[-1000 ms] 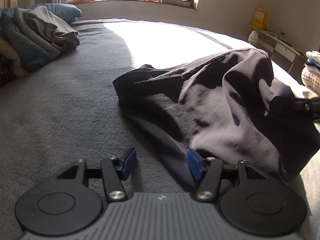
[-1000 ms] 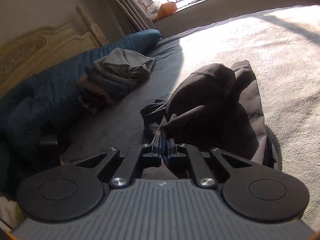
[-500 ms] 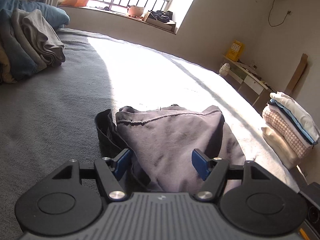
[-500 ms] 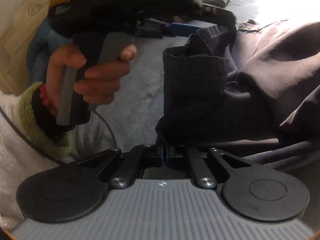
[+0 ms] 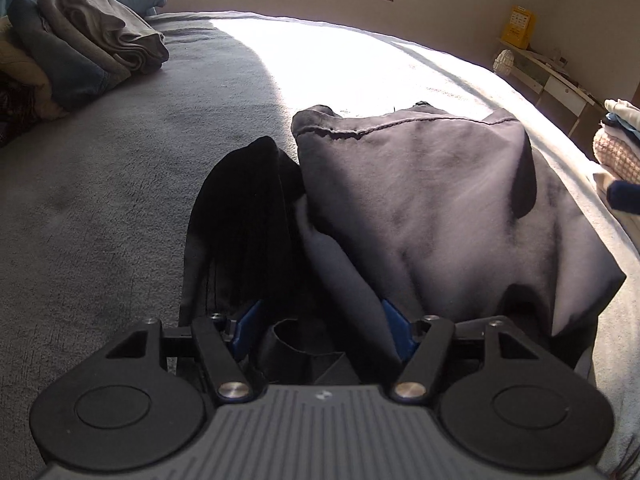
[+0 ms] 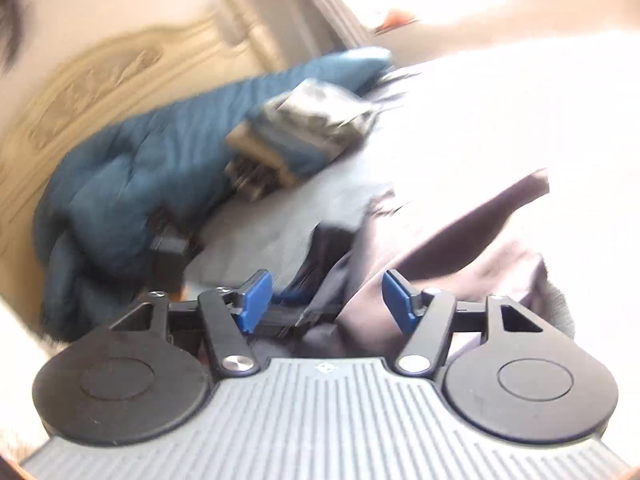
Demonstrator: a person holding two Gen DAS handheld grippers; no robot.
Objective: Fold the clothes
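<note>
L gripper (image 5: 320,330) jaws apart, garment (image 5: 420,208) bunched between them, running straight ahead. R gripper (image 6: 326,300) jaws just sprang apart, cloth loose between; L nearer.

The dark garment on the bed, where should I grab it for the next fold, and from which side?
Probably the stitched hem along the far edge of the dark garment. It lies raised and exposed against the grey bed cover, so a pinch from above at its left corner looks easiest. Both the left gripper and right gripper are open.

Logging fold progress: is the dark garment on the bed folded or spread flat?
Partly folded: the dark garment lies doubled over in a rumpled heap on the bed, hem edge on top.
</note>
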